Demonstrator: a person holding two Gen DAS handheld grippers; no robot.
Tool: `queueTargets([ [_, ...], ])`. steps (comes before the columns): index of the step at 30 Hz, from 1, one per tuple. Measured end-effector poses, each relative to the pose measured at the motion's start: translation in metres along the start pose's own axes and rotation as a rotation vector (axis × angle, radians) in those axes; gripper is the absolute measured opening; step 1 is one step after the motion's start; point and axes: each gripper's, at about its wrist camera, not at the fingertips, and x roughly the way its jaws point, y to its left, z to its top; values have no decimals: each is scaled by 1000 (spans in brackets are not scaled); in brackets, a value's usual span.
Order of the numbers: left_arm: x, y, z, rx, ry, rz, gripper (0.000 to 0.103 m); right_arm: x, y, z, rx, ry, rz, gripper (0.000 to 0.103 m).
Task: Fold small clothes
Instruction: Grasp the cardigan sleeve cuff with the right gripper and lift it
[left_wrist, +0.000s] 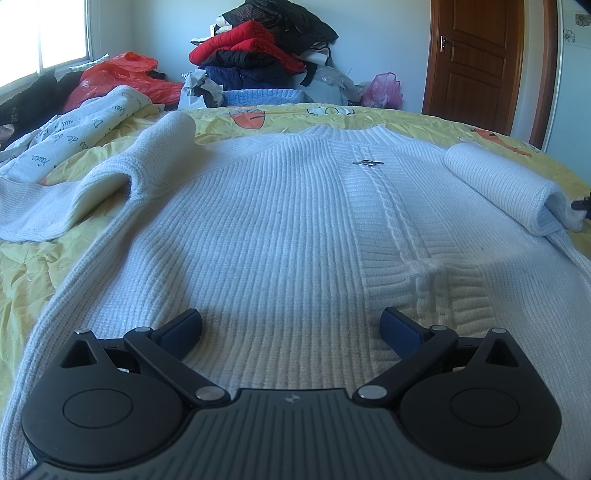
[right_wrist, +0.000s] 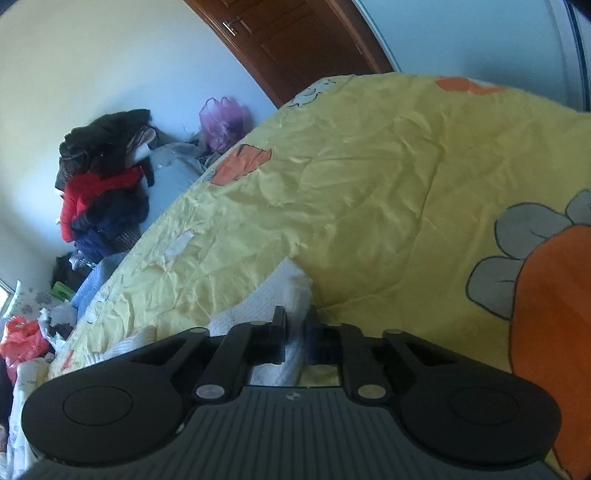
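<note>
Yellow cartoon-print bedspread (left_wrist: 22, 266) carried the white ribbed knit sweater (left_wrist: 266, 221), laid flat, front up, likely for folding. Its right sleeve cuff (right_wrist: 284, 291) sat pinched in the right gripper (right_wrist: 294, 332), jaws pressed together, probably to fold it inward. Left gripper (left_wrist: 291, 328) hovered over the hem, jaws spread, holding nothing.

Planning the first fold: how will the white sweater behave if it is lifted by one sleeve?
The sweater will probably go floppy: its left sleeve already slumps in soft folds. The thick ribbed knit suggests some weight, so the body may drag on the yellow cover. The right tool seems shut on white knit; slipping looks unlikely.
</note>
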Motion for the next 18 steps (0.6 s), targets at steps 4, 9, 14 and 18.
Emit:
queueTargets([
  [4,0,0,0,-2,-1,-2,103,-31,47,-2,-113,-124,112,14],
  [9,0,1,0,-12,-4,-11,103,-58,145,-60,-417,-102,317,14],
  [14,-2,7,-1,-47,-19,-42,103,-45,204,-138,-493,91,489,14],
  [18,-3,8,0,-45,-18,-42,103,-25,224,-181,-512,236,458,24],
])
